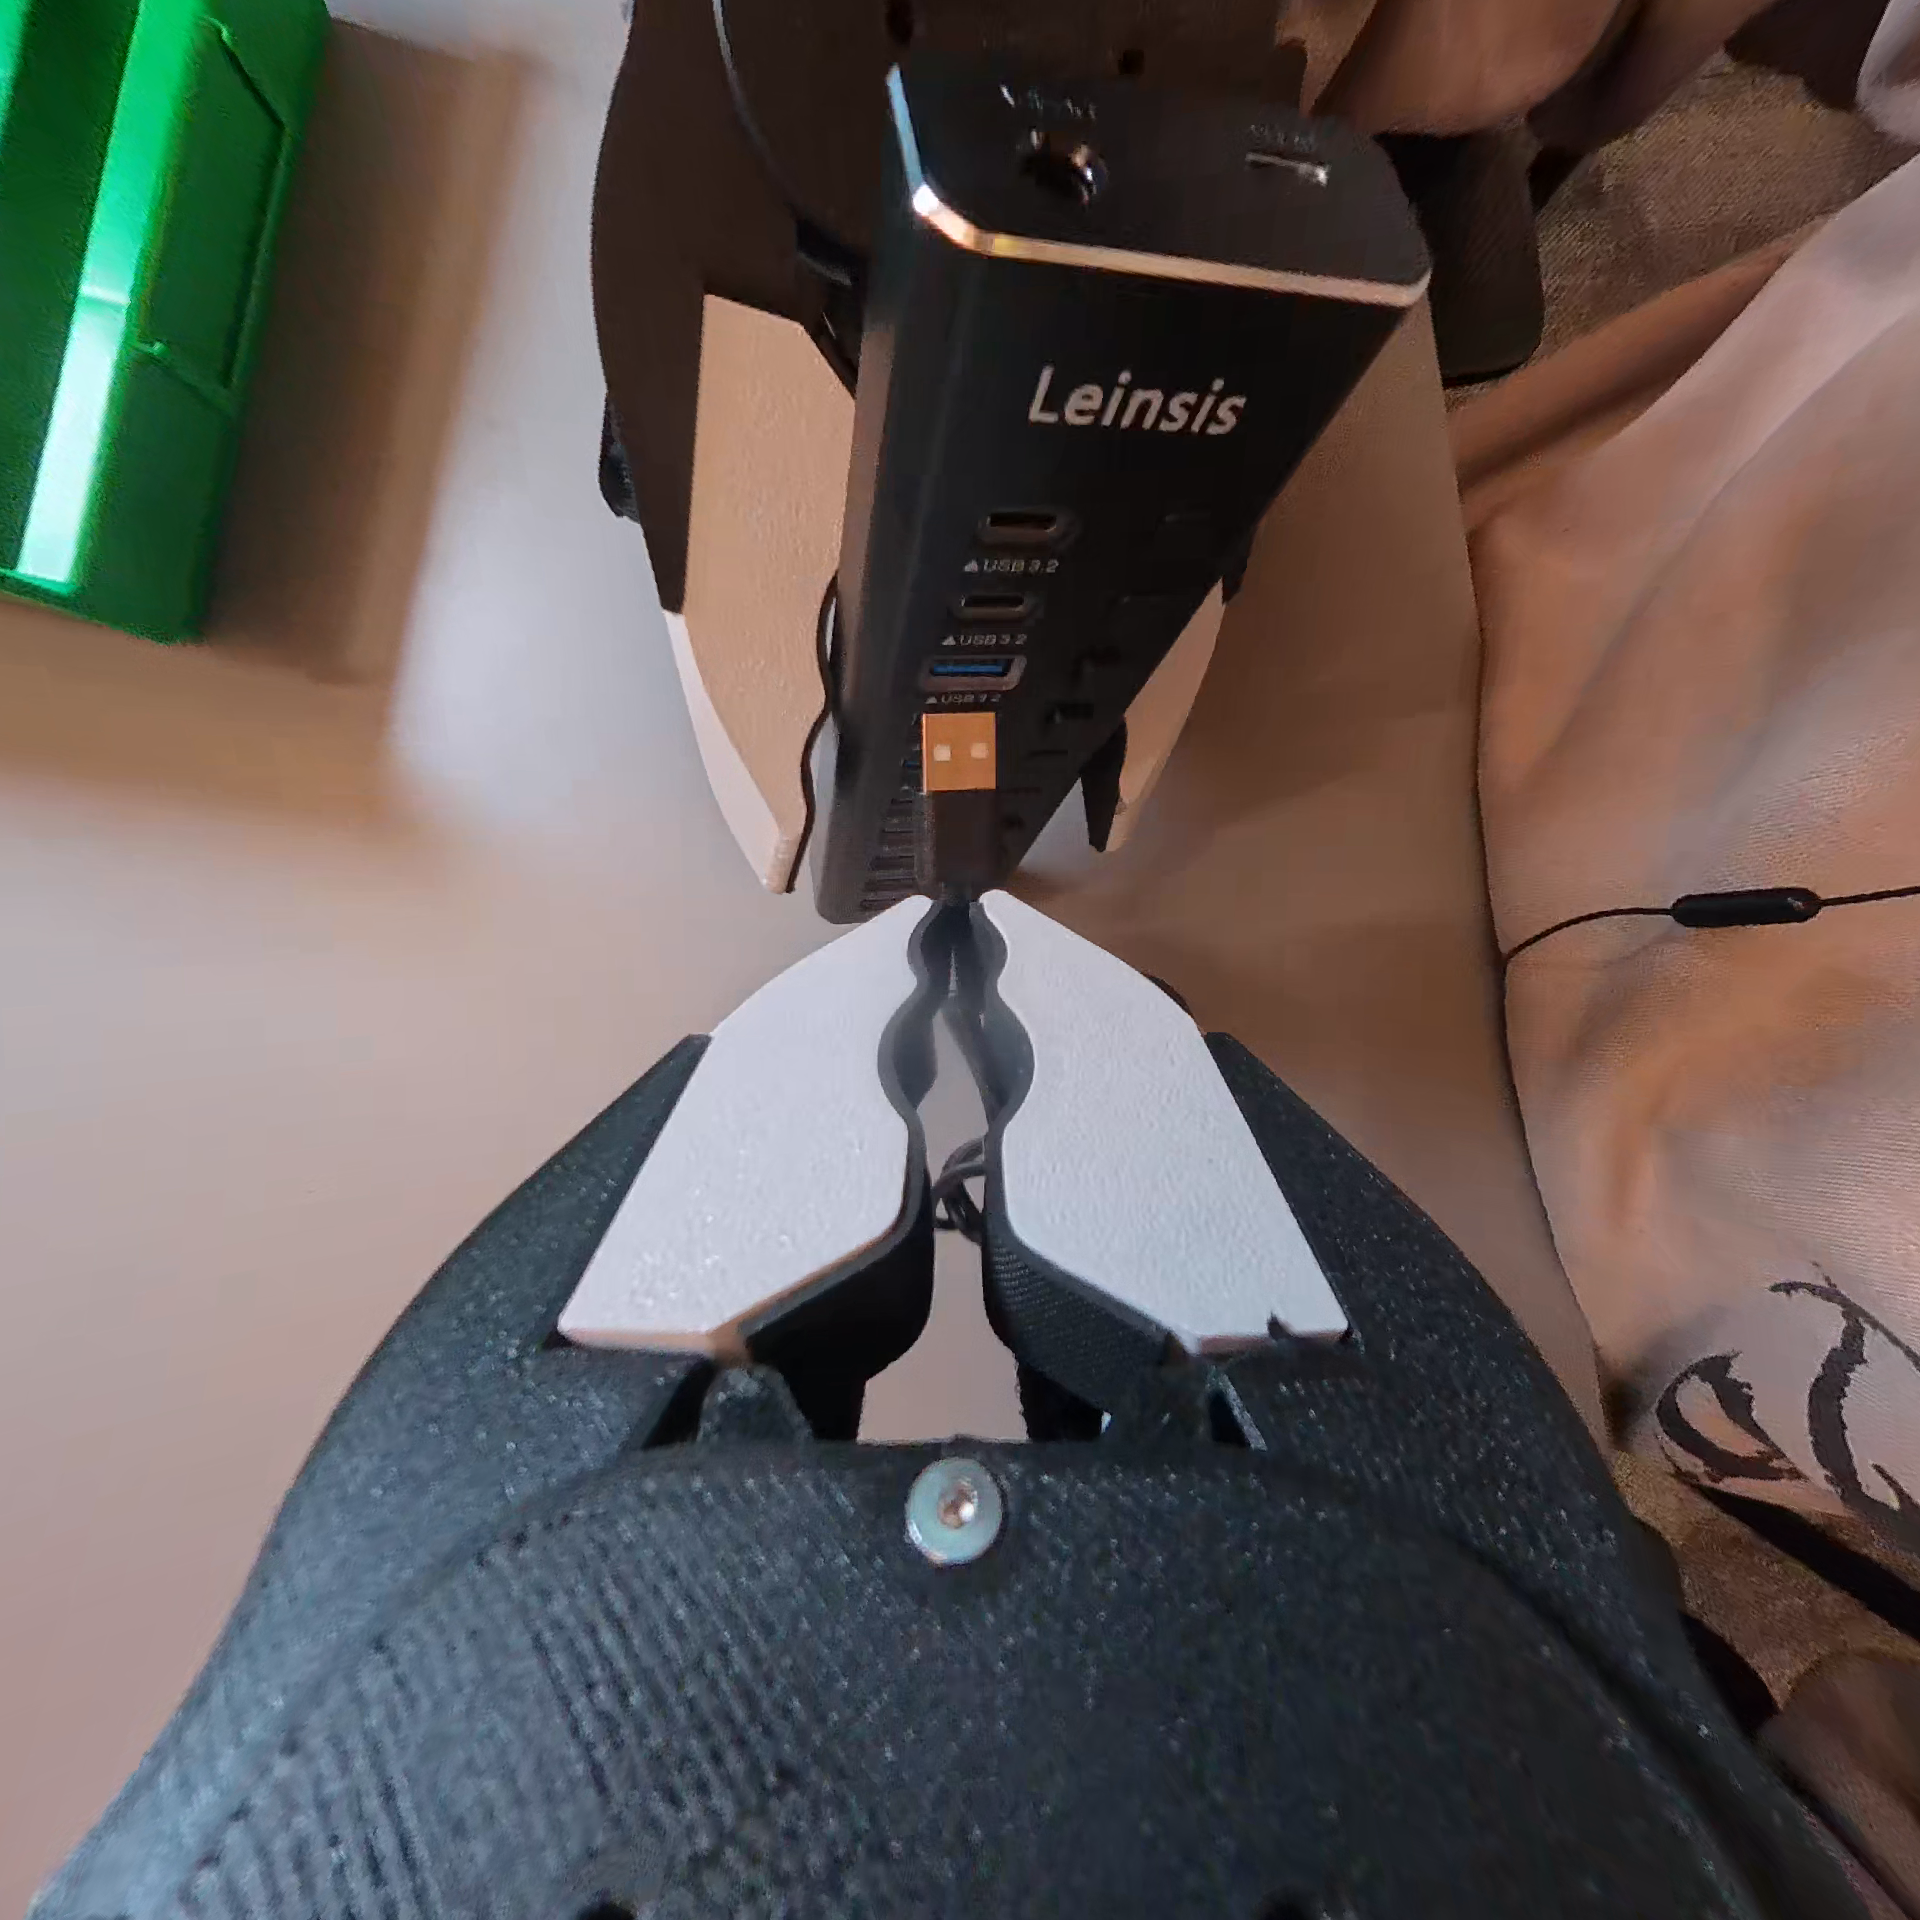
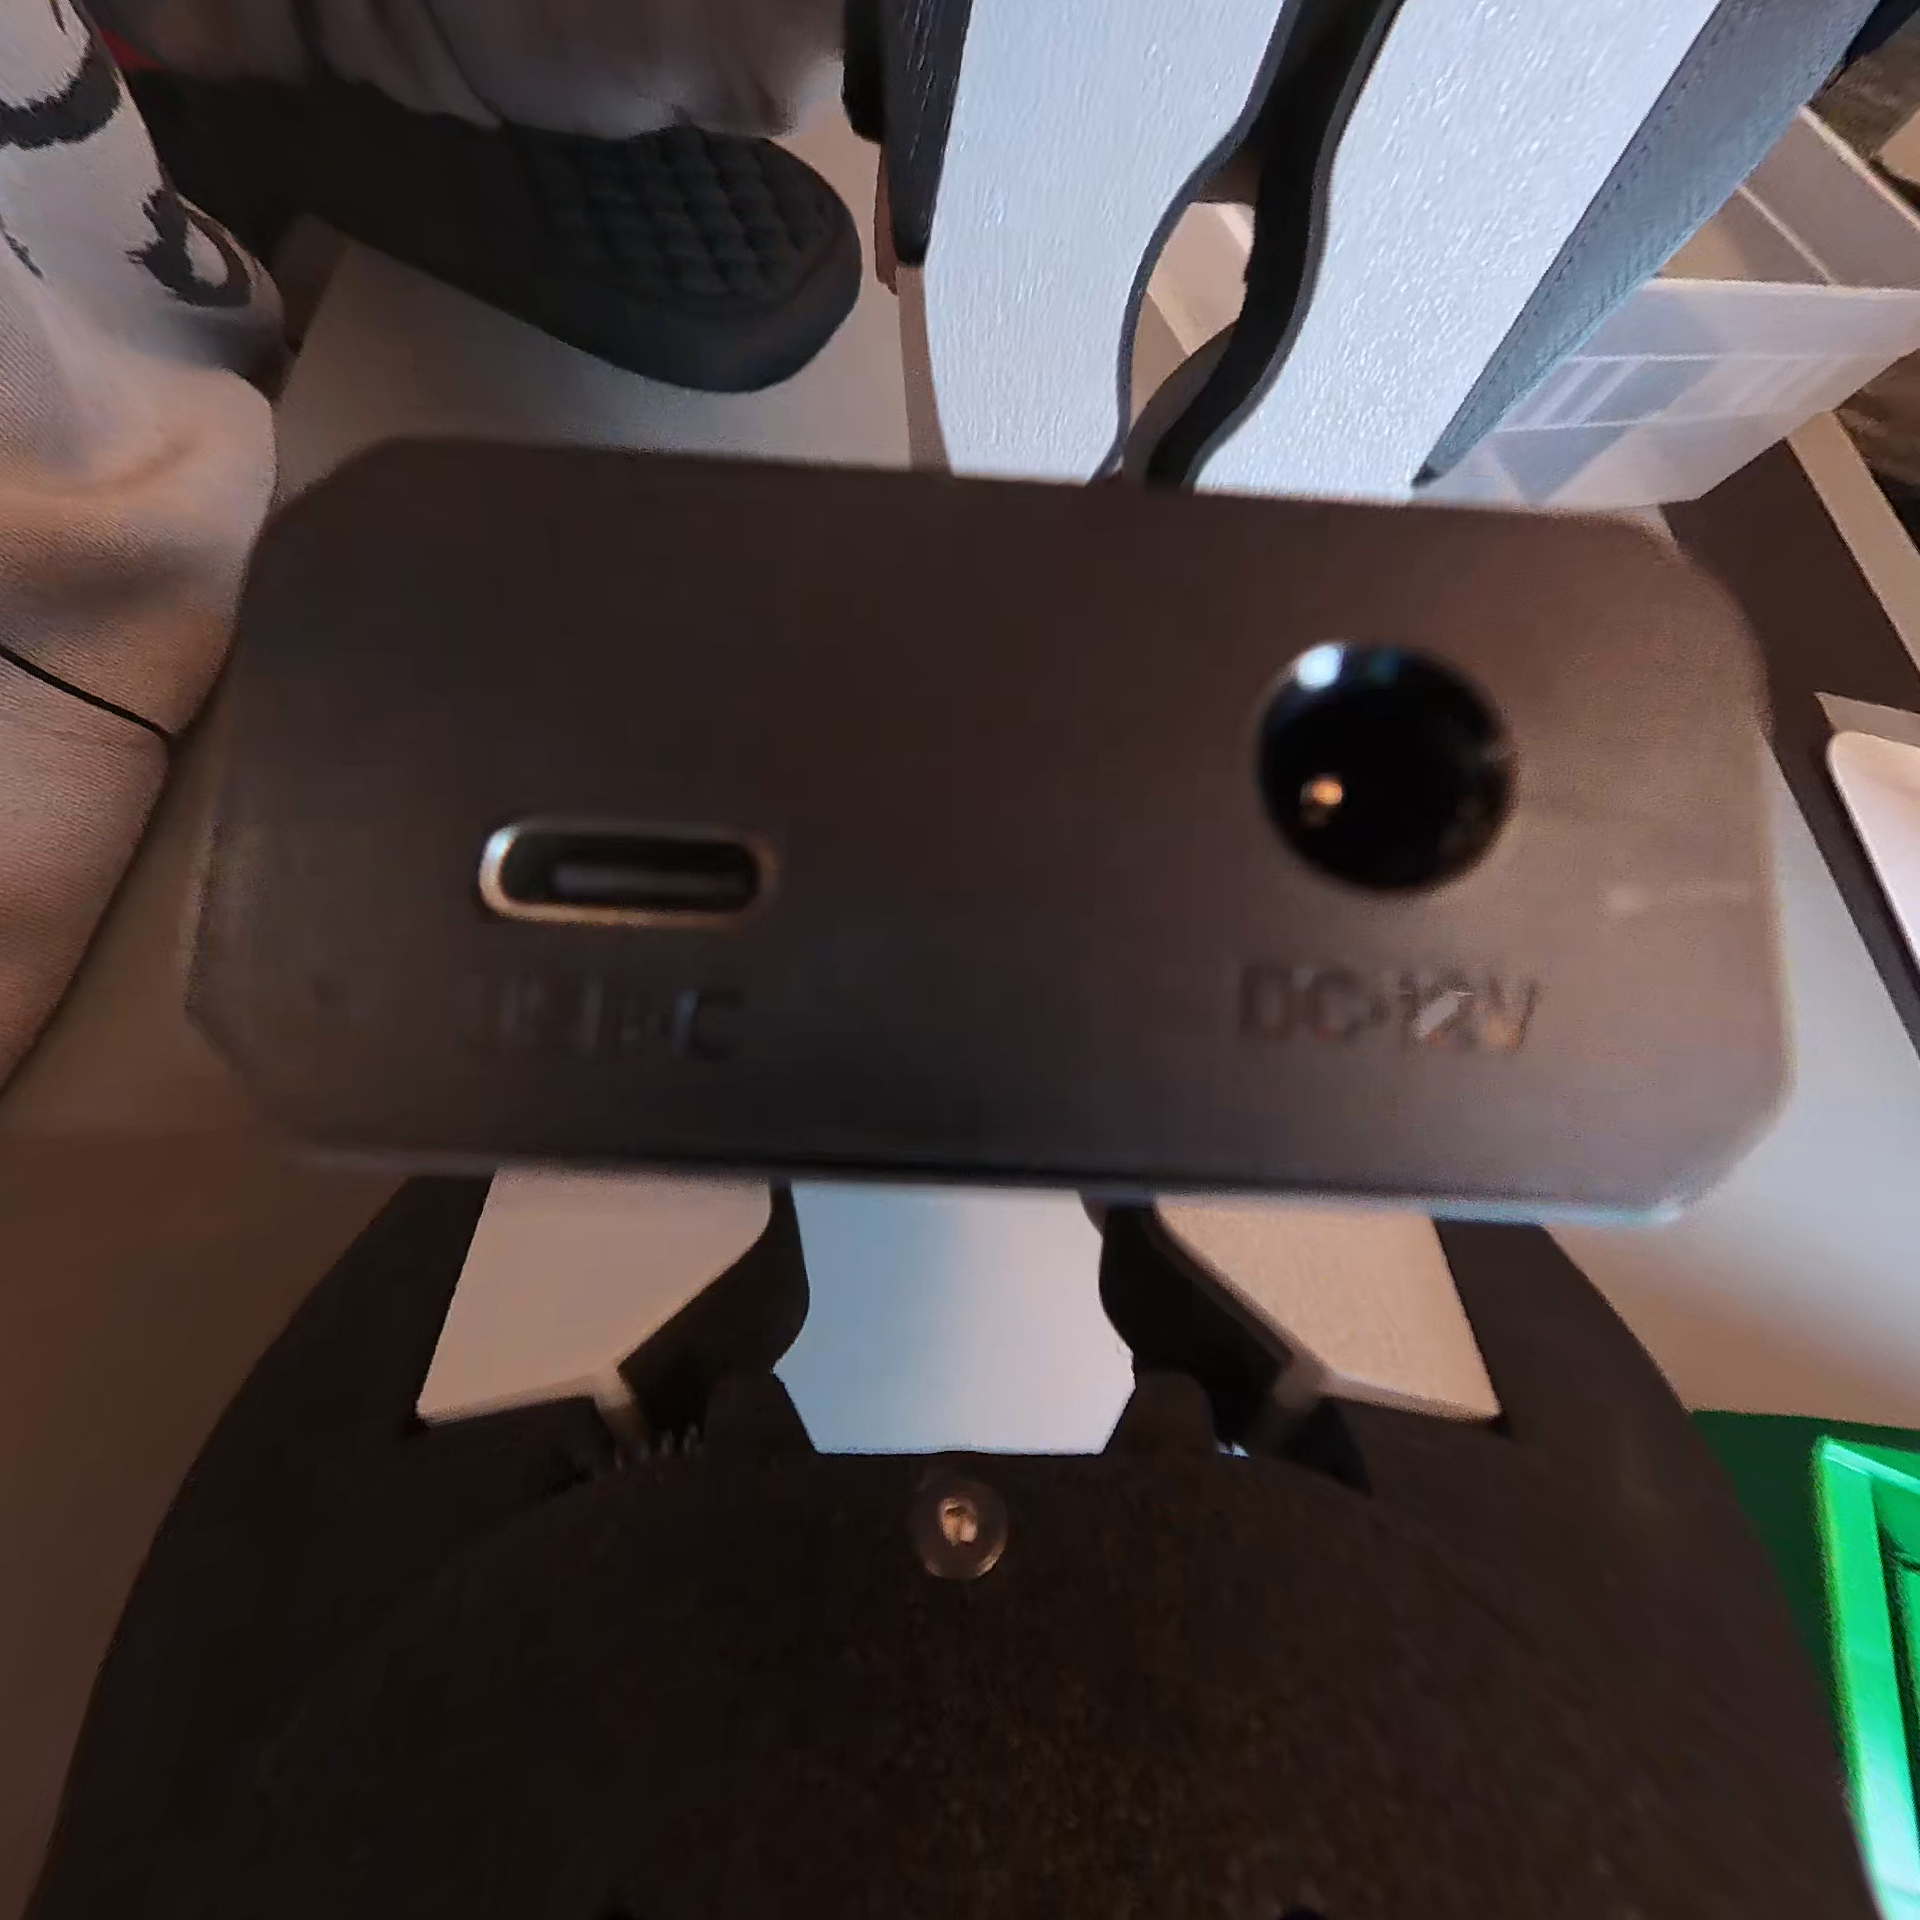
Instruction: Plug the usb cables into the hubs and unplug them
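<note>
A black USB hub [image 1: 1122, 416] is held lengthwise in my right gripper [image 1: 945, 852], whose white fingers [image 1: 727, 727] clamp its two sides. In the right wrist view the hub's end face [image 2: 935, 831], with an oval port and a round jack, fills the middle; my right fingers [image 2: 561, 1299] show below it. My left gripper [image 1: 956, 904] is shut on a black USB cable just behind its plug [image 1: 958, 769]. The gold plug points along the hub's port face, its tip just below a blue port [image 1: 971, 673], and is not inserted. The left fingers [image 2: 1039, 260] show above the hub.
A green box [image 1: 135, 312] lies at the far left on the pale table [image 1: 312, 987] and shows in the right wrist view [image 2: 1870, 1662]. Beige cloth [image 1: 1714, 675] with a thin black cord [image 1: 1745, 907] is at the right. A clear plastic bin [image 2: 1714, 384] stands beyond the hub. Both grippers' tips are close together, under 4 cm apart.
</note>
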A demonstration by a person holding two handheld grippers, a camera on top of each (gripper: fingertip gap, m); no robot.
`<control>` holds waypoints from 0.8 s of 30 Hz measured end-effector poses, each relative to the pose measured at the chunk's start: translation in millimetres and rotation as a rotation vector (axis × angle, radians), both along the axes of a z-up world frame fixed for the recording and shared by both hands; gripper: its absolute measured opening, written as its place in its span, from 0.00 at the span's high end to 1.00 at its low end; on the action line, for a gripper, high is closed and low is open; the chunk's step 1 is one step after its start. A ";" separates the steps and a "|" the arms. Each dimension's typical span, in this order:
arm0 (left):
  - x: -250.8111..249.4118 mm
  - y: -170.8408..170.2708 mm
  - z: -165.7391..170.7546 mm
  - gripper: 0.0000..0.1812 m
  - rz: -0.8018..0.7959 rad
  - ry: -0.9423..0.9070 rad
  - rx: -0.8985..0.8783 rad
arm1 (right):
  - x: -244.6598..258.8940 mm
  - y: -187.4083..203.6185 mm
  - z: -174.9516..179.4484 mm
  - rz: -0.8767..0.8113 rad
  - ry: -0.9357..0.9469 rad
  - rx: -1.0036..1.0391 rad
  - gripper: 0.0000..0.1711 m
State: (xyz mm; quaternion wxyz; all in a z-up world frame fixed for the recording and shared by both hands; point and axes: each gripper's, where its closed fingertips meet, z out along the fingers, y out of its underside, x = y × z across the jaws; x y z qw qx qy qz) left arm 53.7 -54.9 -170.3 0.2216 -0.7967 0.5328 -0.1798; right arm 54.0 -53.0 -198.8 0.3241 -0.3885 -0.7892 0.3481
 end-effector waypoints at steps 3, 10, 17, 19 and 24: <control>-2.3 -4.1 -4.2 0.98 -0.028 0.083 0.006 | -0.4 -1.2 -4.1 -0.005 -0.031 0.055 0.59; -11.7 -7.2 -11.2 0.98 -0.041 0.179 -0.027 | -2.4 0.6 -10.0 -0.035 -0.079 0.072 0.59; -12.2 -8.2 0.0 0.98 -0.058 0.185 -0.061 | -2.5 1.7 -11.0 -0.056 -0.102 0.102 0.59; -12.1 -7.5 4.0 0.98 -0.056 0.176 -0.077 | -3.1 3.0 -11.4 -0.066 -0.107 0.107 0.59; -17.9 -6.9 2.4 0.98 -0.063 0.260 -0.106 | -5.6 1.5 -11.6 -0.071 -0.119 0.108 0.59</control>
